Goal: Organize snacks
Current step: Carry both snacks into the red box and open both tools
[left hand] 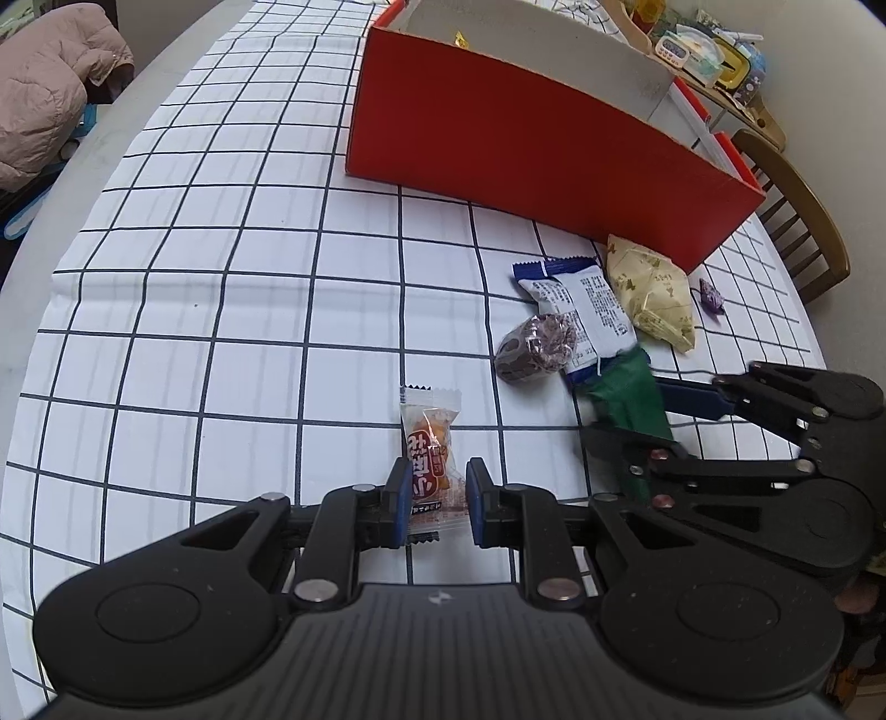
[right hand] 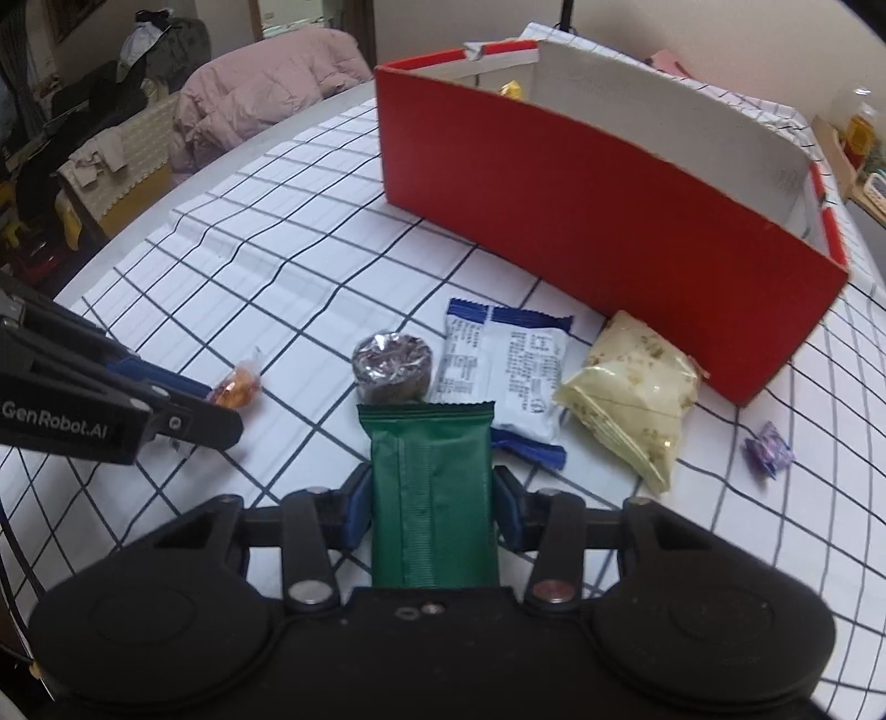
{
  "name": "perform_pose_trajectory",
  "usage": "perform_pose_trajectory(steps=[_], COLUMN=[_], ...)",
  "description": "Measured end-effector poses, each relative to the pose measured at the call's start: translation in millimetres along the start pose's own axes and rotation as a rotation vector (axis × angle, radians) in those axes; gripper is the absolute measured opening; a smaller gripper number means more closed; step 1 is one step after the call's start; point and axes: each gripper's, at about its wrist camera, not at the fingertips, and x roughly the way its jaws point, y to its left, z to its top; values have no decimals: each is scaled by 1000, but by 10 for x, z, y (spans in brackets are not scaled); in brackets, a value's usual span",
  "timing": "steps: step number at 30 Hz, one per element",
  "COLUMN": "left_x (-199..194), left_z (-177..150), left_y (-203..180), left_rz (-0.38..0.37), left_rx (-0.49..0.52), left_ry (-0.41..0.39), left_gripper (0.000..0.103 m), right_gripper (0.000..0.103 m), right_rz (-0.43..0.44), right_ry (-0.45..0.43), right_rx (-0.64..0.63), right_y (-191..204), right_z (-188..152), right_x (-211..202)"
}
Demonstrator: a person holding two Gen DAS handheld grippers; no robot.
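Observation:
My left gripper (left hand: 437, 501) is shut on a clear packet with an orange snack (left hand: 431, 459), which lies on the checked cloth. My right gripper (right hand: 432, 509) is shut on a green packet (right hand: 429, 487), its pads pressing on both long sides. Just beyond the green packet lie a round dark foil-wrapped cake (right hand: 393, 365), two blue-and-white packets (right hand: 515, 376), a pale yellow bag (right hand: 631, 399) and a small purple candy (right hand: 767, 446). Behind them stands an open red box (right hand: 581, 210) with a yellow item (right hand: 512, 88) inside. In the left wrist view the right gripper (left hand: 637, 421) holds the green packet (left hand: 626, 399).
The white cloth with dark grid lines (left hand: 221, 277) covers a round table. A wooden chair (left hand: 797, 210) stands at the table's right edge, a cluttered shelf (left hand: 703, 50) behind it. A pink padded jacket (left hand: 44, 99) lies beyond the left edge.

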Motion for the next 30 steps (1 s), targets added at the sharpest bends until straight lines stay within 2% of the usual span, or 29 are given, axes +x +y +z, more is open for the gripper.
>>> perform_pose_trajectory(steps=[6, 10, 16, 22, 30], left_x=[-170, -352, -621, -755, -652], left_z=[71, 235, 668, 1161, 1663], left_y=[-81, -184, -386, -600, -776], left_rz=[-3, -21, -40, -29, -7], left_rx=[8, 17, 44, 85, 115], left_ry=[-43, -92, -176, -240, -253], left_gripper=[20, 20, 20, 20, 20], right_gripper=[44, 44, 44, 44, 44], right_rz=[-16, -32, -51, -82, -103], right_ry=[-63, -114, -202, -266, -272], right_rx=[36, 80, 141, 189, 256], right_y=[-57, -188, -484, -798, -1210], right_z=[59, 187, 487, 831, 1155], right_x=[-291, -518, -818, -943, -845])
